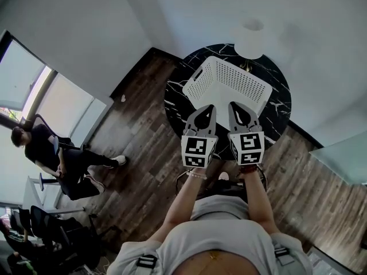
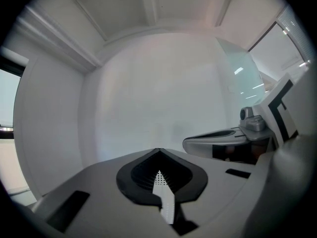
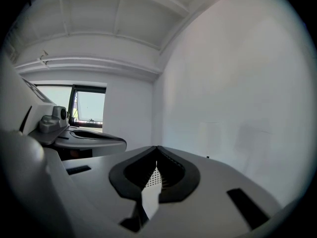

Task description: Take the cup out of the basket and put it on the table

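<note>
Head view: a round black marble-pattern table (image 1: pixel 172 105) stood on dark wood plank flooring (image 1: pixel 137 130). A white perforated plastic basket (image 1: pixel 229 85) sat on the table, near its middle. The left gripper (image 1: pixel 209 109) and right gripper (image 1: pixel 234 105) were held side by side over the basket's near edge, tips pointing at the basket. A white round object (image 1: pixel 250 39) sat at the table's far edge. A seated person in dark clothes (image 1: pixel 51 153) was well to the table's left. The cup wasn't made out in any view.

Left gripper view: jaws closed tip to tip, nothing between them, basket mesh seen through the slit below.

Right gripper view: jaws closed, empty, same mesh sliver below.
</note>
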